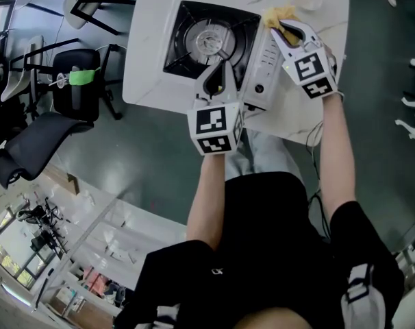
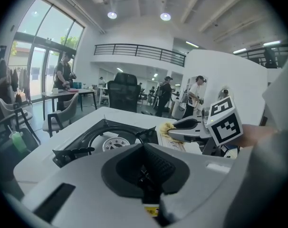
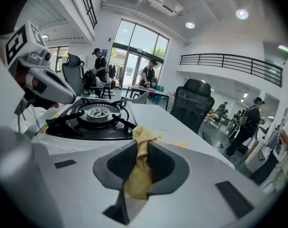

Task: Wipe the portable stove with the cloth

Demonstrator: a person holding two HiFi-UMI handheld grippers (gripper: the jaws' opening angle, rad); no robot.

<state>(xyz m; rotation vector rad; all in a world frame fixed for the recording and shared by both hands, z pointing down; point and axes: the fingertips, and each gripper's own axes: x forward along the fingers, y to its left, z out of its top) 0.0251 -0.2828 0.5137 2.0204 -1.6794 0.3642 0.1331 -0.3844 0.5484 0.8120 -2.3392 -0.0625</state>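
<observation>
Right gripper [image 1: 284,27]: jaws clamped on the yellow cloth [image 1: 274,16]. In the right gripper view a fold of the cloth [image 3: 139,167] is pinched between the pads, with a tuft standing out past the tips.

Cloth position: at the far right corner of the portable stove [image 1: 211,43], over the pale side panel beside the burner well. The left gripper view puts the cloth [image 2: 167,126] low on that panel. I cannot confirm contact.

Left gripper [image 1: 221,70]: at the stove's near edge, tips pointing in over the black well. Jaws [image 2: 145,167] drawn together with nothing between them. I cannot tell whether it presses on the stove.

The stove sits on the white table [image 1: 153,60], near its front edge.

Step, as judged: a wiping stroke on the side panel, either starting or in progress. The burner well looks not yet reached by the cloth.

Next move calls for:
- Pressing the cloth flat on the panel.
- Dragging it toward the near edge.
- Steadying the stove body with the left gripper so it does not slide.
- Keeping the cloth from snagging on the pan supports.
</observation>
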